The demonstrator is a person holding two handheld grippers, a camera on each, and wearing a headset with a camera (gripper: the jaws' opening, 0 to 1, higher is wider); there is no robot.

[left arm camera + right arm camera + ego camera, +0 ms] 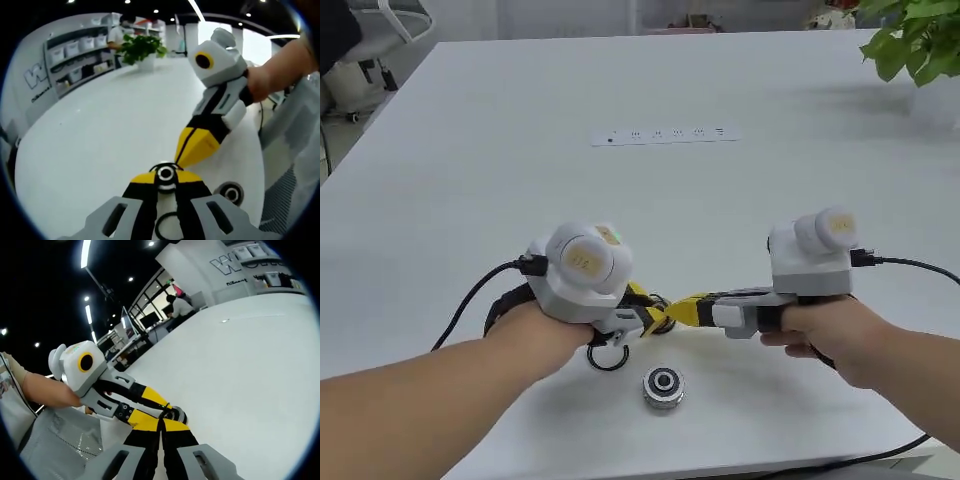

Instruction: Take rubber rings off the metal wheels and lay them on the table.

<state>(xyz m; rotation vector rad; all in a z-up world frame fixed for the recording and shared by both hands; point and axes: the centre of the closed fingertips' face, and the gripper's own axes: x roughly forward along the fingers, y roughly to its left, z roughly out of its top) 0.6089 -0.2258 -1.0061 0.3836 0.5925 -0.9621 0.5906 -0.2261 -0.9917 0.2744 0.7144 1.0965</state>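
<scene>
My left gripper (165, 181) is shut on a small metal wheel (166, 173) with a black rubber ring around it, held a little above the white table (520, 180). My right gripper (161, 422) comes in from the other side, its yellow tips shut at the wheel's rim (176, 415), pinching the rubber ring. In the head view the two grippers meet tip to tip near the table's front edge. A loose black rubber ring (608, 358) lies on the table just below the left gripper (650, 320). A second metal wheel (663, 387) lies flat a little nearer me.
A white power strip (665, 134) lies at mid-table. A green plant (918, 40) stands at the far right corner and an office chair (380, 30) at the far left. Black cables (470, 305) trail from both grippers. The table's front edge runs just below the wheel.
</scene>
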